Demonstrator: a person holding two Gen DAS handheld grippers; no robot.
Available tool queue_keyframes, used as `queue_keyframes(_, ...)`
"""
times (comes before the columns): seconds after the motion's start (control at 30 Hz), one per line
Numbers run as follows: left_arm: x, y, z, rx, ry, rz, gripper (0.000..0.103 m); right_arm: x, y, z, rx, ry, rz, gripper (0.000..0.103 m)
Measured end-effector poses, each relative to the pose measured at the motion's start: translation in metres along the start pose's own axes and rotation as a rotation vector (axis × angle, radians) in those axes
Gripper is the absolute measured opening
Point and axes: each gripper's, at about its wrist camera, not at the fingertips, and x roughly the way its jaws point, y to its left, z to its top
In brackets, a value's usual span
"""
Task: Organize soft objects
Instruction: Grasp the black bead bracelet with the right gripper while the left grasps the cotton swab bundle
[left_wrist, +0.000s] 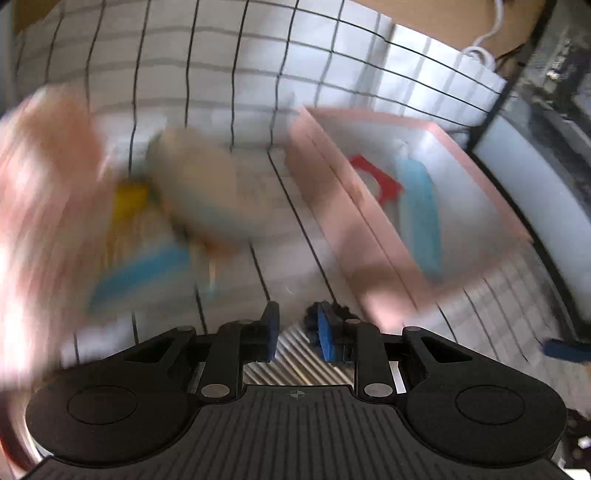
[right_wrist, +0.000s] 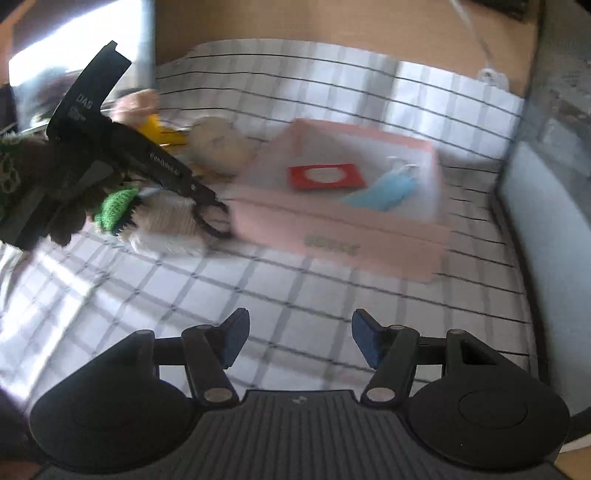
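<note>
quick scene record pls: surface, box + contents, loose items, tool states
surface: white cloth with black grid lines
box: open pink box, right of the loose pile
box contents: red card; light blue soft item
loose items: beige plush, yellow item, white-and-green knitted item; details blurred
left tool: jaws nearly together, nothing visibly between them
right tool: open, empty, above bare cloth
image quality: heavy motion blur in both views
</note>
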Motion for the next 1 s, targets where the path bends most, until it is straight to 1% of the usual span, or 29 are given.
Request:
queue_keyframes(0.13,-0.027,0.005,-0.042,0.006,0.017,-0.08,0.026,0.007,0.023,0.006,-0.064,-0.001,0.083,0.064)
queue_keyframes(0.2,-0.042,0.005,-0.064,0.026,0.034,-0.106,0.026,0.012,0.034,0.01,-0.081,0.001,0.134,0.068)
queue_keyframes(0.23,-0.05,0.005,-0.073,0.027,0.031,-0.1,0.026,0.015,0.039,0.013,-0.086,0.005,0.161,0.068)
queue_keyframes(0.3,-0.068,0.006,-0.085,0.009,-0.011,-0.064,0.026,0.02,0.053,0.018,-0.099,0.008,0.217,0.069)
queue_keyframes(0.37,-0.092,0.013,-0.095,-0.054,-0.084,-0.018,0.026,0.024,0.067,0.021,-0.129,0.004,0.266,0.069)
queue_keyframes(0.4,-0.105,0.018,-0.1,-0.102,-0.118,-0.001,0.026,0.027,0.072,0.022,-0.137,0.006,0.29,0.069)
queue_keyframes(0.47,-0.122,0.025,-0.108,-0.176,-0.161,0.028,0.026,0.033,0.084,0.024,-0.142,0.014,0.343,0.069)
queue_keyframes(0.53,-0.135,0.029,-0.118,-0.231,-0.177,0.061,0.026,0.045,0.096,0.026,-0.123,0.028,0.359,0.067)
queue_keyframes(0.57,-0.139,0.031,-0.125,-0.264,-0.179,0.073,0.026,0.051,0.098,0.028,-0.109,0.04,0.357,0.06)
queue_keyframes(0.6,-0.142,0.033,-0.131,-0.293,-0.177,0.078,0.026,0.058,0.099,0.03,-0.085,0.059,0.358,0.044)
queue_keyframes(0.67,-0.142,0.035,-0.142,-0.363,-0.169,0.087,0.026,0.066,0.093,0.032,-0.045,0.095,0.375,0.022)
queue_keyframes(0.7,-0.139,0.033,-0.146,-0.39,-0.167,0.088,0.026,0.065,0.088,0.032,-0.026,0.096,0.379,0.01)
queue_keyframes(0.73,-0.137,0.032,-0.151,-0.424,-0.167,0.087,0.026,0.062,0.083,0.031,-0.03,0.092,0.348,0.007)
queue_keyframes(0.8,-0.132,0.031,-0.156,-0.474,-0.165,0.085,0.026,0.053,0.073,0.028,-0.065,0.071,0.265,0.007)
queue_keyframes(0.9,-0.125,0.029,-0.158,-0.525,-0.162,0.076,0.026,0.034,0.046,0.019,-0.101,0.027,0.143,0.007)
queue_keyframes(0.93,-0.124,0.025,-0.157,-0.517,-0.166,0.082,0.026,0.029,0.039,0.017,-0.114,0.012,0.106,0.007)
queue_keyframes(1.0,-0.123,0.01,-0.15,-0.436,-0.173,0.133,0.026,0.018,0.025,0.009,-0.147,-0.021,0.021,0.007)
